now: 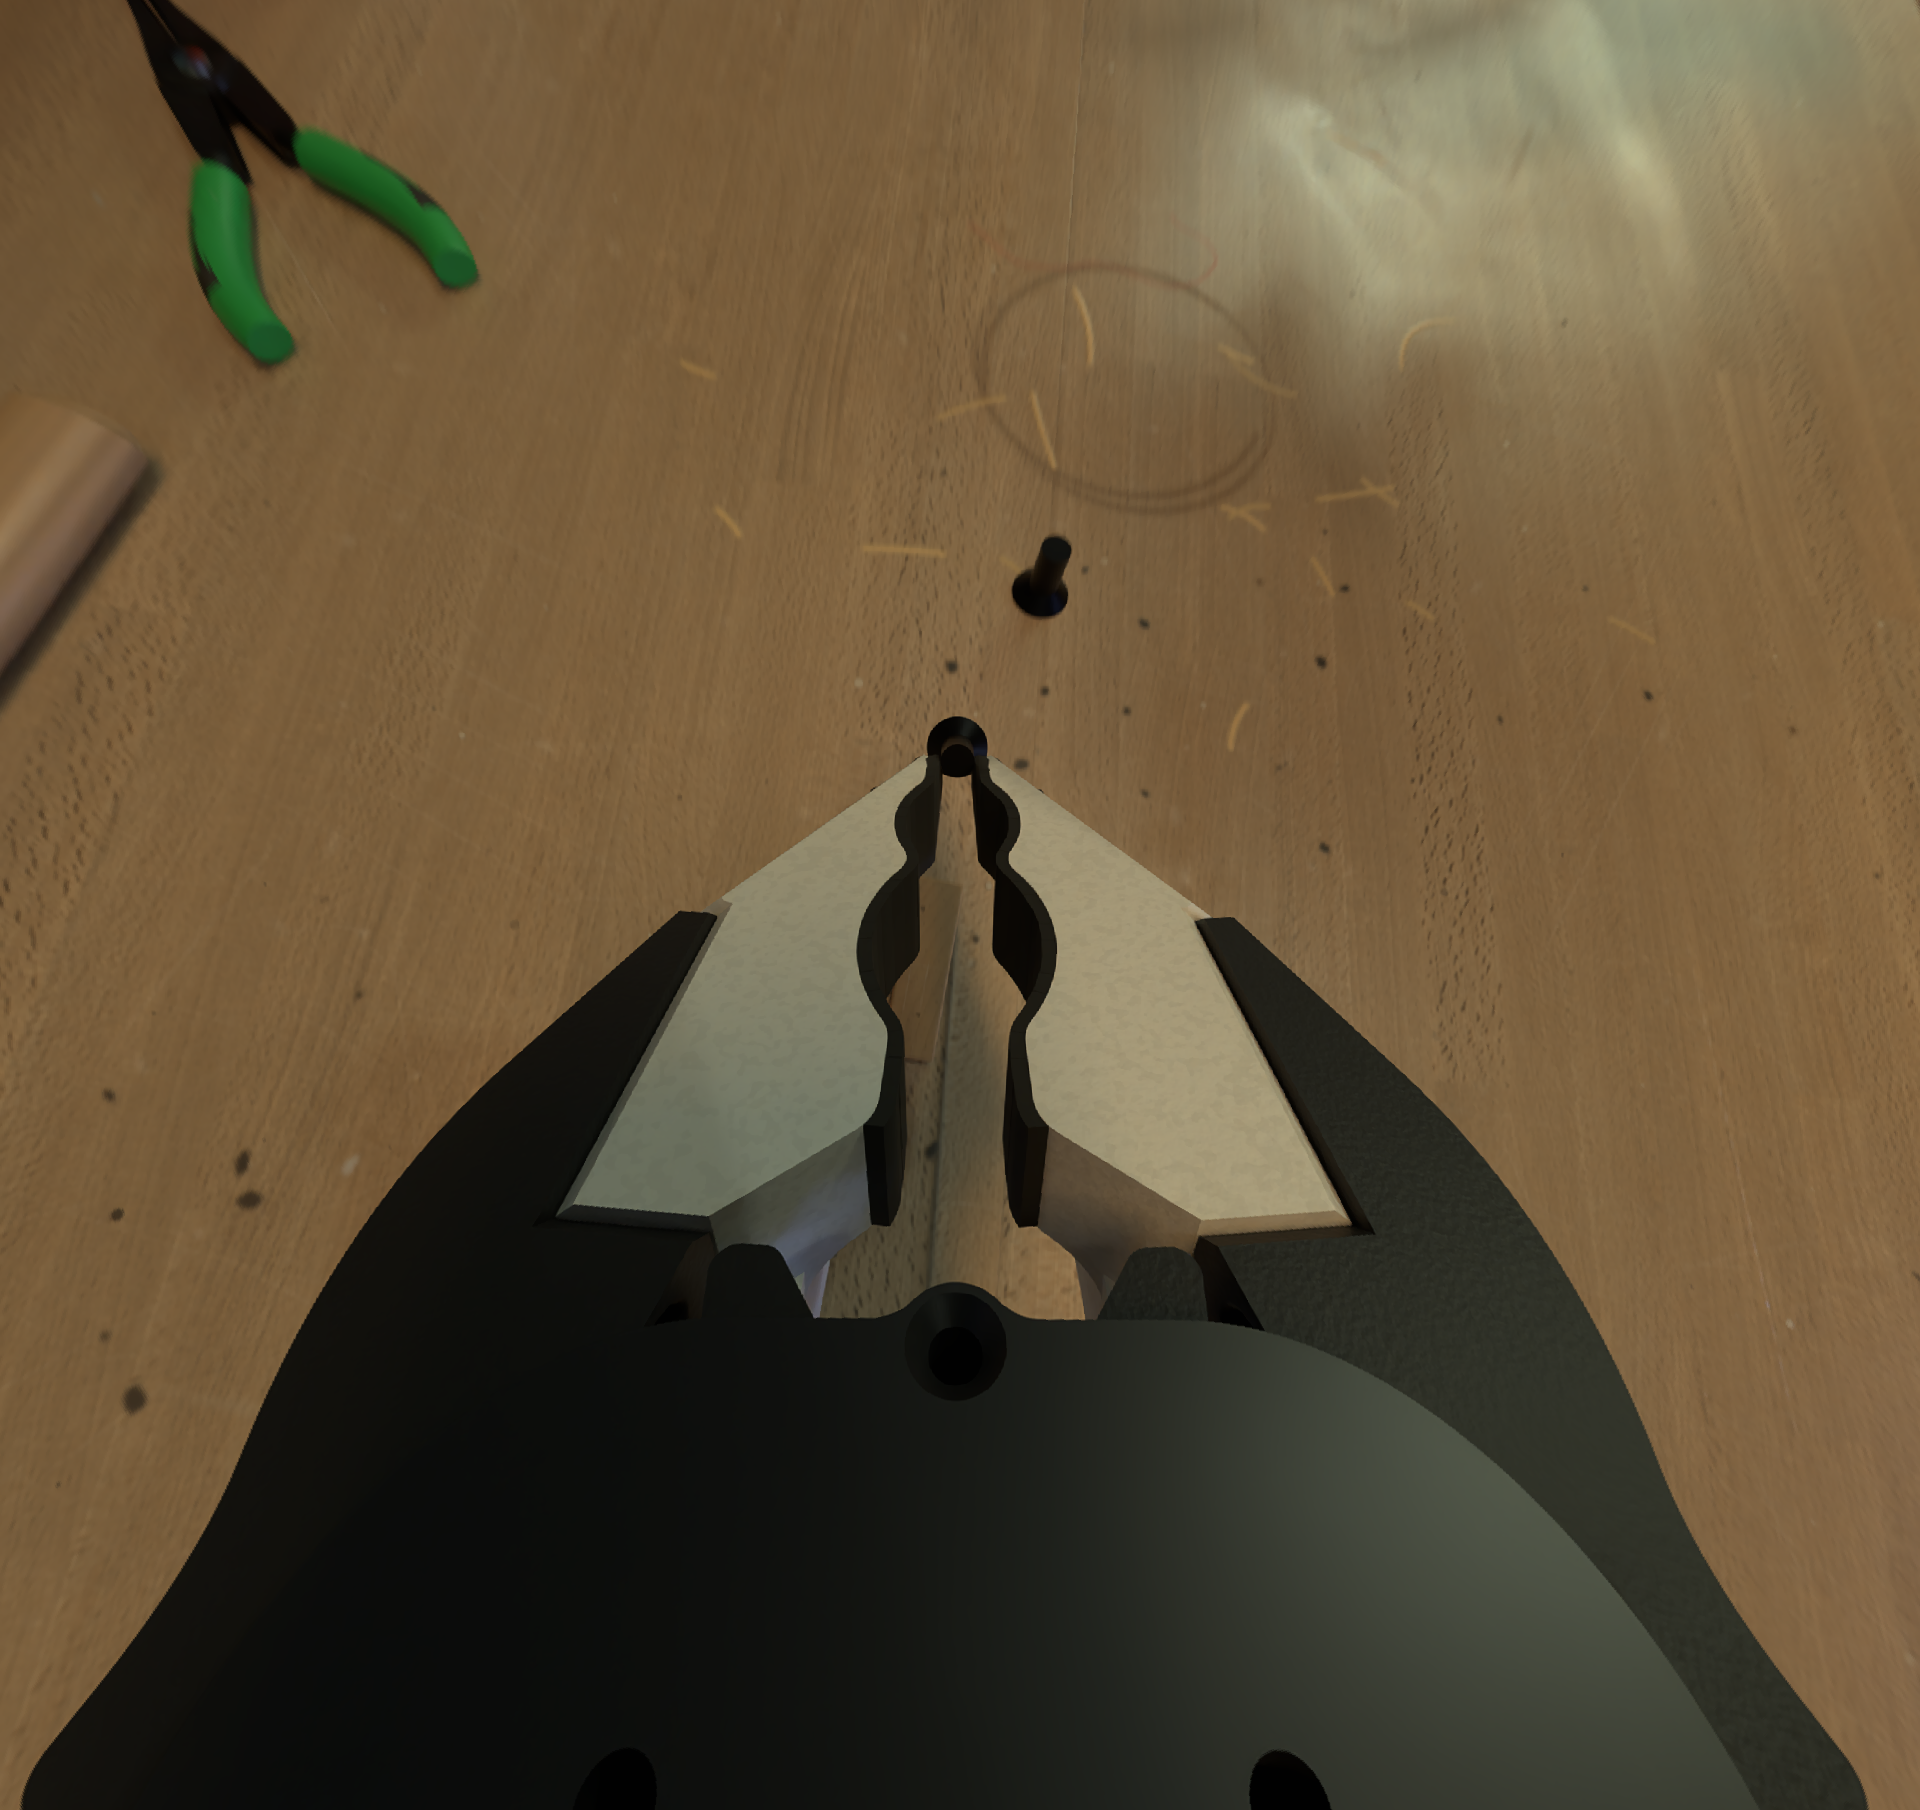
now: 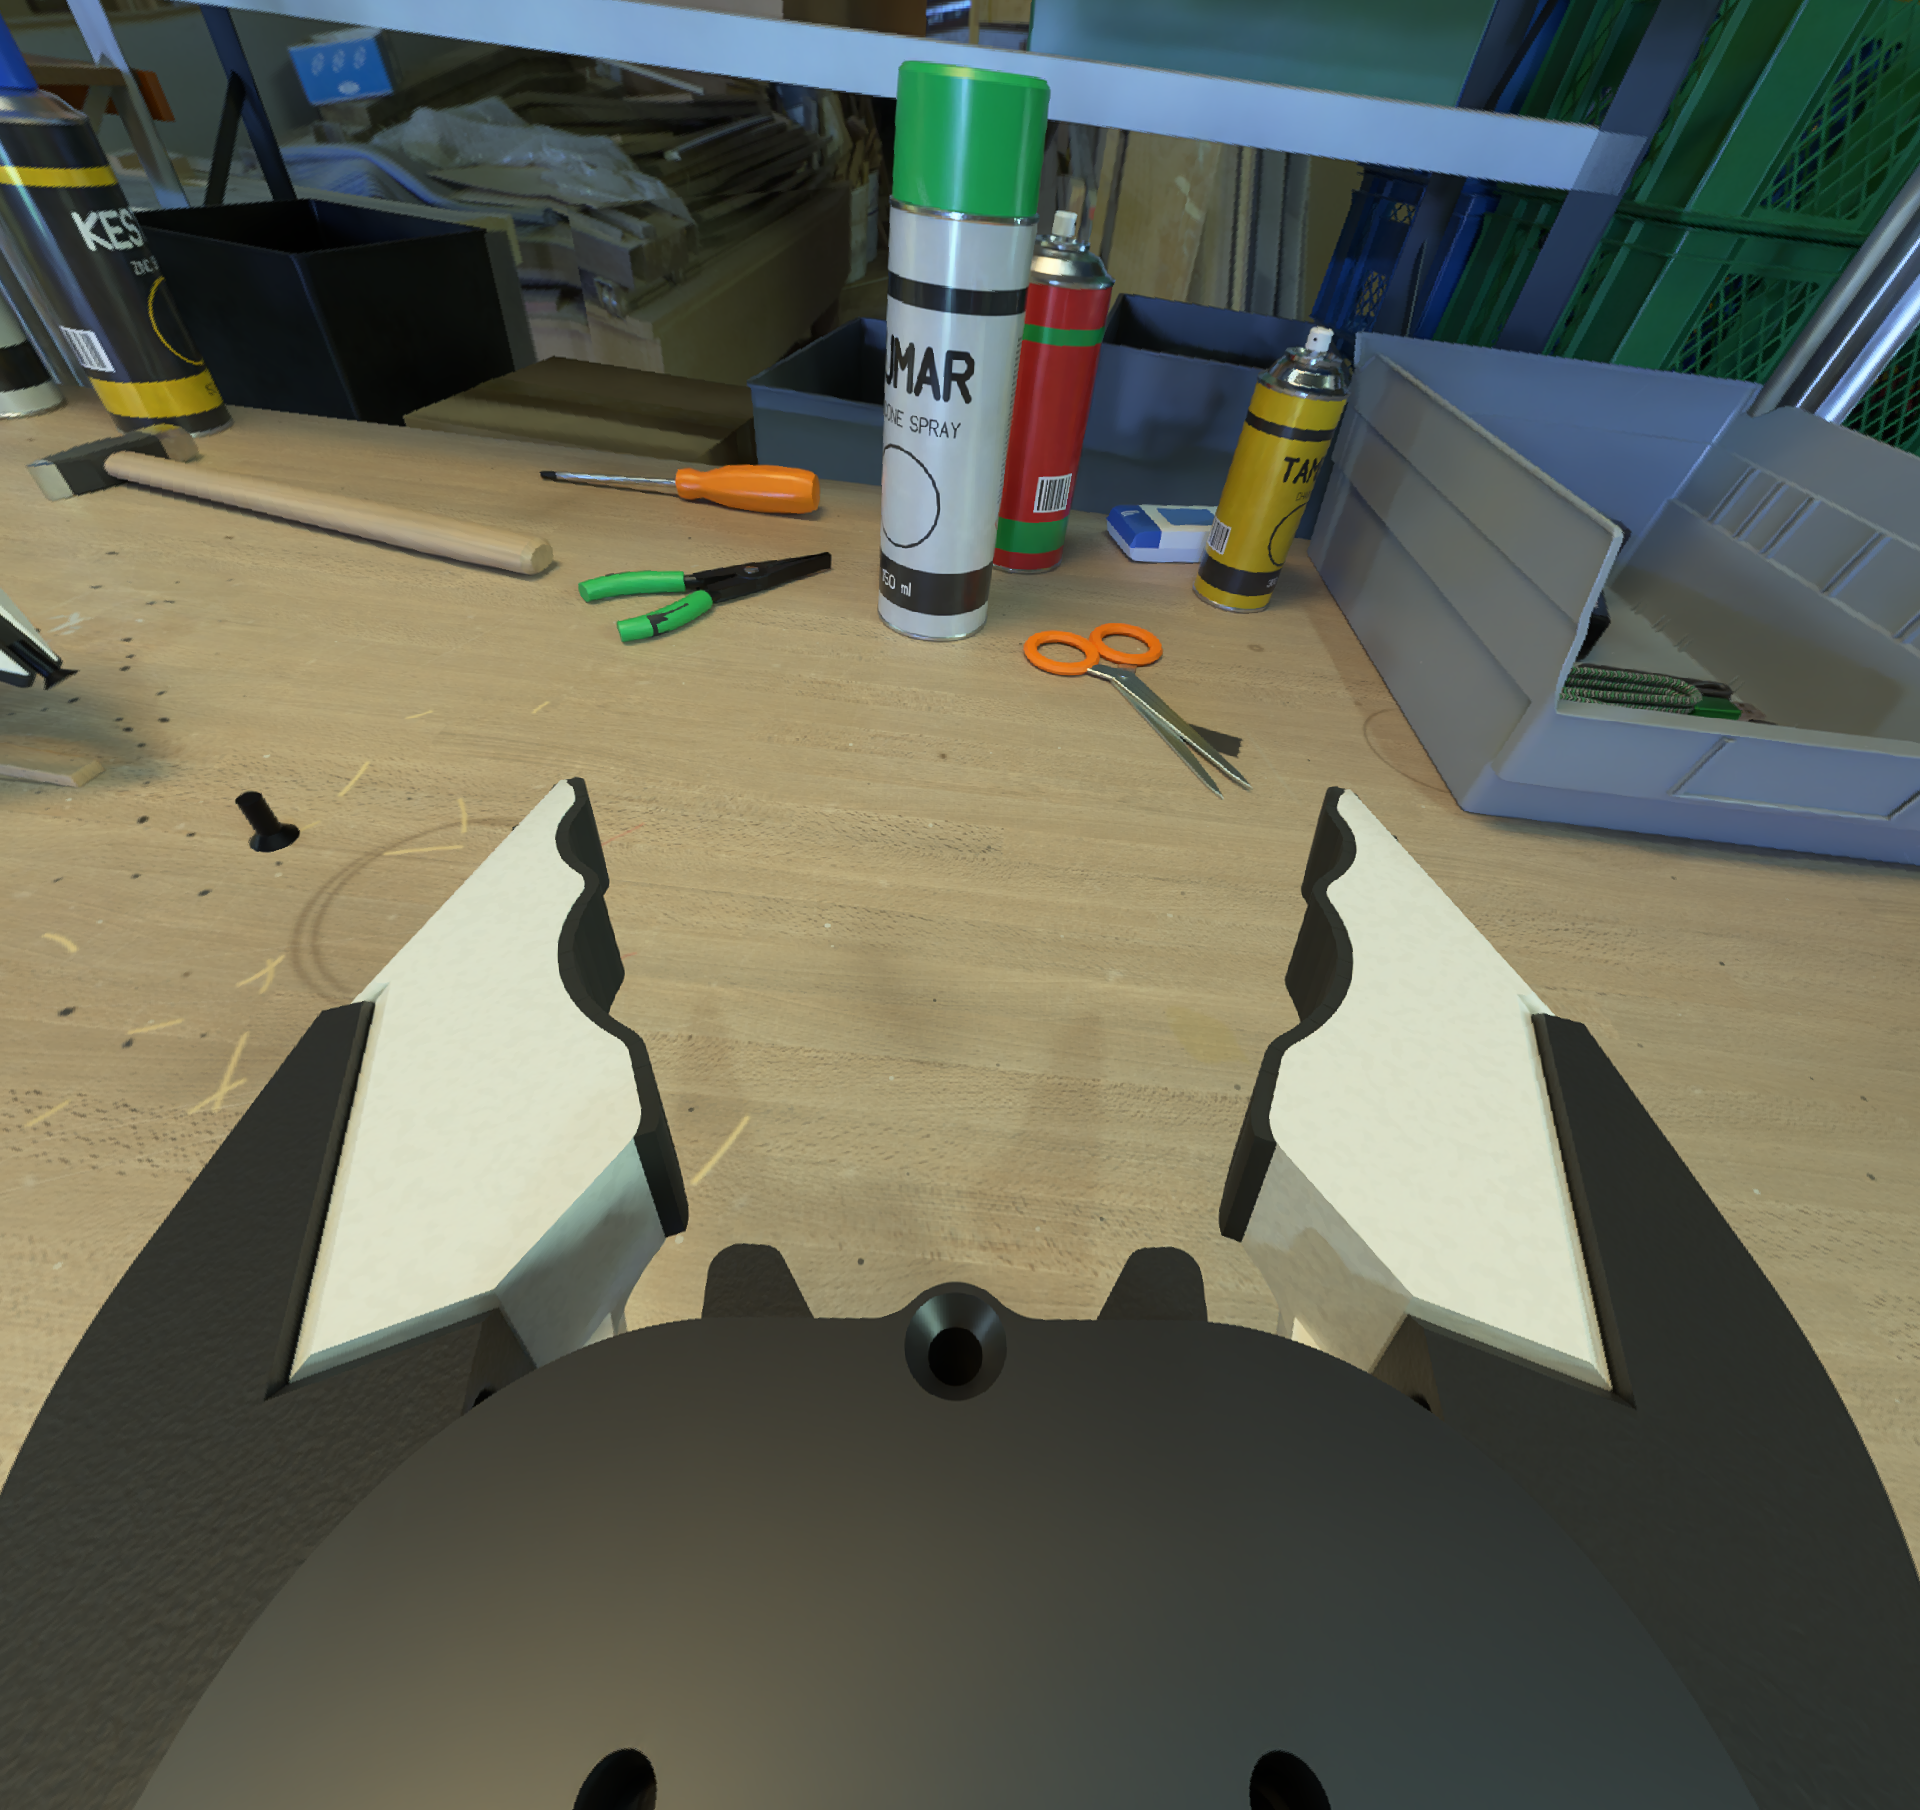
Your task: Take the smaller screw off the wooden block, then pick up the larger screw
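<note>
So the left gripper (image 1: 957, 761) has its two fingers pinched nearly together on a small black screw (image 1: 955, 737), the round head poking out right at the tips, and it's held over the bare wooden bench (image 1: 623, 825). I can't honestly tell from here which of the two screws that one is by size. The other black screw (image 1: 1042, 579) is sitting on the bench just beyond the left tips, resting on its flat head with the shank sticking up and leaning a bit, next to a faint ring mark in the wood and some scattered shavings. The same screw (image 2: 263, 821) shows up off to the left in the right wrist view, well clear of the right gripper (image 2: 956, 792), whose fingers are spread wide apart with nothing between them, hovering above open bench. A sliver of pale wood, maybe the wooden block (image 2: 47, 771), peeks in at the left edge there, but it's too cut off to be sure. Further back there are green-handled pliers (image 2: 696, 588), an orange screwdriver (image 2: 743, 487), a hammer (image 2: 312, 508), orange scissors (image 2: 1132, 685), a tall green-capped spray can (image 2: 951, 358) and a grey bin (image 2: 1558, 617).
</note>
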Robot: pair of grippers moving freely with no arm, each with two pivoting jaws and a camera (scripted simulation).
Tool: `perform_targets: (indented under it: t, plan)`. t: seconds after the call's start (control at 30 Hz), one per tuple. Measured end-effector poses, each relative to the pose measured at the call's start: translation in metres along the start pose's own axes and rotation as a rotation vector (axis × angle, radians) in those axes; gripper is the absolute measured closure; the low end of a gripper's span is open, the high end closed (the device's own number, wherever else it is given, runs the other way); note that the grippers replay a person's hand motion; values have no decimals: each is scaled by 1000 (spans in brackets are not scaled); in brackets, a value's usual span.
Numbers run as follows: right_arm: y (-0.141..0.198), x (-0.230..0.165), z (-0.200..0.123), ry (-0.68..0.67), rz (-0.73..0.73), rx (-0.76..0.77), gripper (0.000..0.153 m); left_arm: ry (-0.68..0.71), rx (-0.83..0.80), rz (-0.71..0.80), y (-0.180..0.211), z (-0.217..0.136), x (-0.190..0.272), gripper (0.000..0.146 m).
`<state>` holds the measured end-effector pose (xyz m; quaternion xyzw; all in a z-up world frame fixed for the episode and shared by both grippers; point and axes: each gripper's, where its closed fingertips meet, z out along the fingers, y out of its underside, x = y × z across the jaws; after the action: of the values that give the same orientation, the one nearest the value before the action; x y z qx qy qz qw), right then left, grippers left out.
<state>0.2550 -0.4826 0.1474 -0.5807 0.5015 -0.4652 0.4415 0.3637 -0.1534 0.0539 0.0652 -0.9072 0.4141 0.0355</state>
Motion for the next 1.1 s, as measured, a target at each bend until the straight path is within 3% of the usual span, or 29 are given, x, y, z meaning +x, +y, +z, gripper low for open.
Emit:
perform_targets:
  t: [0.53,1.1]
  plan:
    - [4,0,-2,-24,43,9,20,7,432,89,-64,-15,22,141]
    - [6,-10,-17,-93,182,50,18,59,566,111,-81,-26,47,141]
